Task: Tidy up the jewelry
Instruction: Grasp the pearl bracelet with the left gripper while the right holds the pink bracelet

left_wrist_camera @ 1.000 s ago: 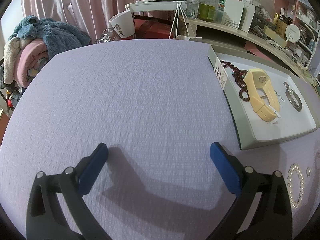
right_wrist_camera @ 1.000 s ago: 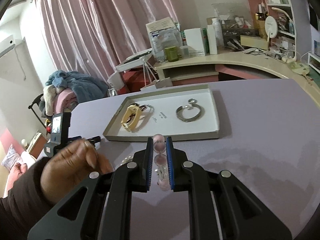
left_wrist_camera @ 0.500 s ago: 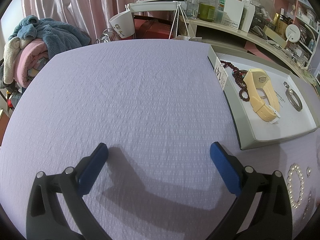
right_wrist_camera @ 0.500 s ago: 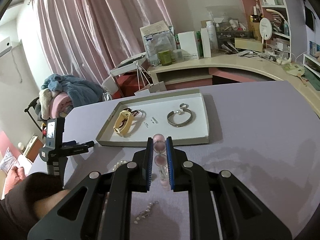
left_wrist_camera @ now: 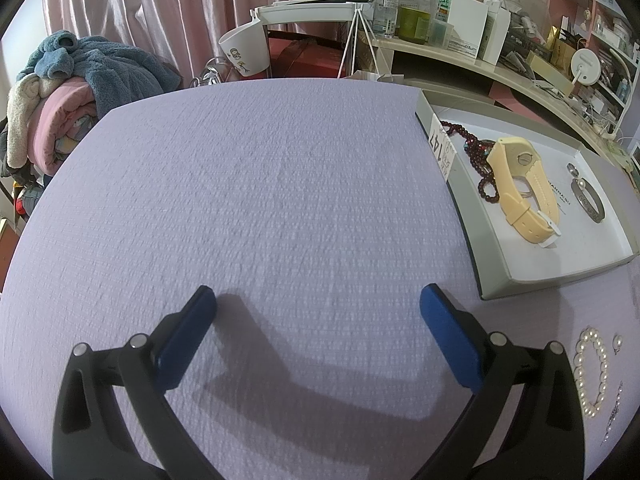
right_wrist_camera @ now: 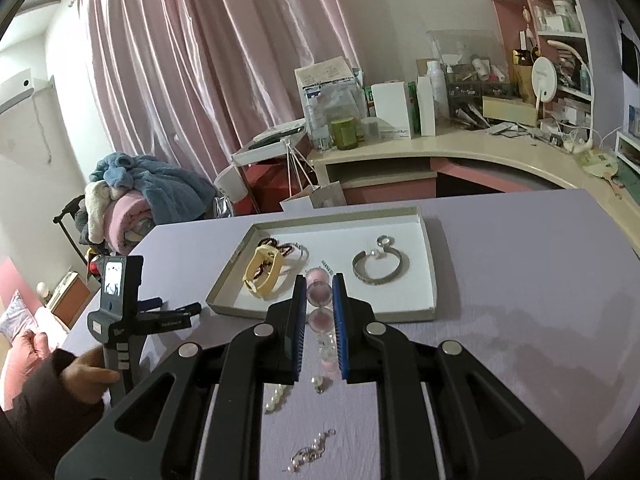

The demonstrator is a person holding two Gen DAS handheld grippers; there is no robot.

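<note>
the right gripper, clamped on a pink bead bracelet, hangs just before the jewelry tray's near edge, bracelet's length pointing trayward.

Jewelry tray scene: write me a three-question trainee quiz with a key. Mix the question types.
1. True or false: the left tongs are shut on the pearl bracelet.
2. Multiple choice: what do the right tongs grip? A) a silver bangle B) a pink bead bracelet C) a cream watch
3. Fill in: the cream watch lies inside the ___.

Key
1. False. They are open and empty over the purple tablecloth; the pearl bracelet lies apart on the cloth.
2. B. The pink bead bracelet sits between the fingers; the silver bangle lies in the tray.
3. tray
</note>
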